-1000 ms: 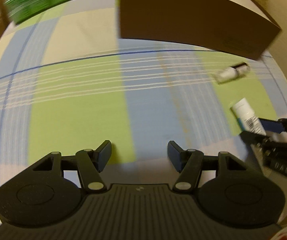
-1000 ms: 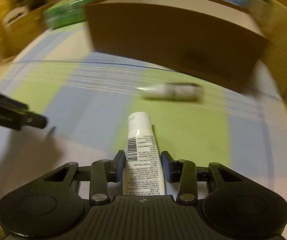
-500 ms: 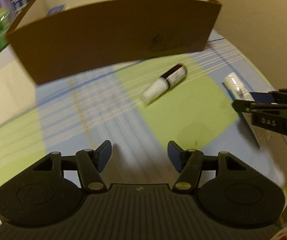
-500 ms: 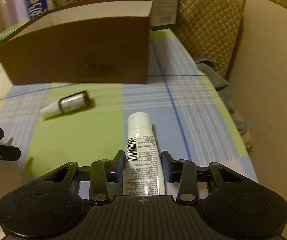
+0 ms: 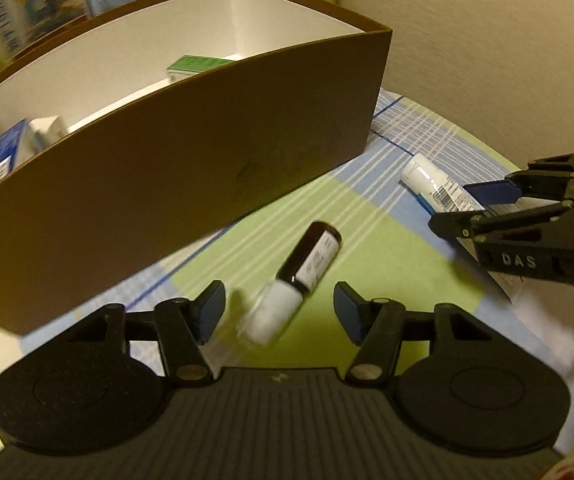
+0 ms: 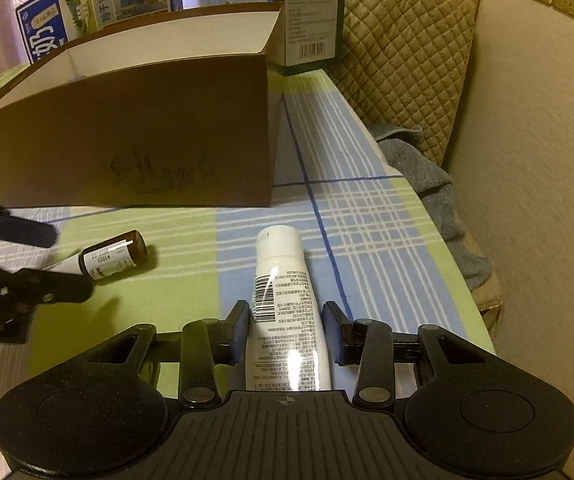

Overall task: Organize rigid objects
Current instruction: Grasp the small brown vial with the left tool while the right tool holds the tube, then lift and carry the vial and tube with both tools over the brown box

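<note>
While the left claw point(image 5: 279, 312) closes, the brown bottle point(image 5: 299, 280) lies between its jaws.

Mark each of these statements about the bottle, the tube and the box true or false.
1. The right gripper is shut on the white plastic tube. True.
2. The small brown glass bottle stands upright. False: it lies on its side on the checked cloth.
3. The brown cardboard box is empty. False: small cartons sit inside.
4. The bottle's white cap lies between the left gripper's closing jaws, pads not yet on it. True.
</note>
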A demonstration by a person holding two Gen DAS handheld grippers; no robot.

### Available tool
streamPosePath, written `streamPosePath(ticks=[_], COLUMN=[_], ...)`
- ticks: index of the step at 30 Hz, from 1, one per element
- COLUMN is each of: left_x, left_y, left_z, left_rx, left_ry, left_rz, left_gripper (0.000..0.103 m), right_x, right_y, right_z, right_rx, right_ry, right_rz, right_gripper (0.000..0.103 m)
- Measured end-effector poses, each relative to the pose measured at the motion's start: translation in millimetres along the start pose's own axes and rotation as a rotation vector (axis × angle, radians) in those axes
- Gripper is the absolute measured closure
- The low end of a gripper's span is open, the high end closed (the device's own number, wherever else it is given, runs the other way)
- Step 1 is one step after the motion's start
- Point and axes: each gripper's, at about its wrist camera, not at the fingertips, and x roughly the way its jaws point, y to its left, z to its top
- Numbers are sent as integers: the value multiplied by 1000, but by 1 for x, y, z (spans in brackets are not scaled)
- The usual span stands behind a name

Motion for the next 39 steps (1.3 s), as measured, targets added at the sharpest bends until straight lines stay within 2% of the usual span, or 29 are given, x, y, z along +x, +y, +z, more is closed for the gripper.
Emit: streamPosePath(ticks=[4, 7, 9, 11, 13, 21, 29, 35, 39], left_x=[13, 20, 20, 19, 17, 2, -35, -60, -58], left_y=[0, -1, -2, -3, -4, 4, 24, 34, 33], left_z=[7, 8, 7, 7, 4, -18, -70, -101, -101], left_rx=[10, 1, -8, -12, -29, -177, -330, -388, -393], left_ry=[10, 30, 30, 29, 30, 46, 88, 110, 101], left_rz=[-22, -41, -47, -53, -51, 11, 121, 137, 136], left_gripper=[53, 64, 66, 75, 79, 79, 79, 79, 79], right_x=[0, 0, 1, 0, 0, -6, -15, -21, -20], right_y=[-1, -1, -1, 0, 3, 27, 66, 95, 104], right_z=[-1, 0, 0, -1, -2, -11, -26, -38, -42], right_rx=[0, 0, 1, -1, -9, -69, -183, -280, -321], right_ry=[-3, -3, -2, -2, -2, 5, 18, 19, 12], right_rz=[4, 6, 7, 11, 18, 96, 207, 281, 272], right_gripper=[66, 66, 66, 66, 66, 66, 66, 66, 66])
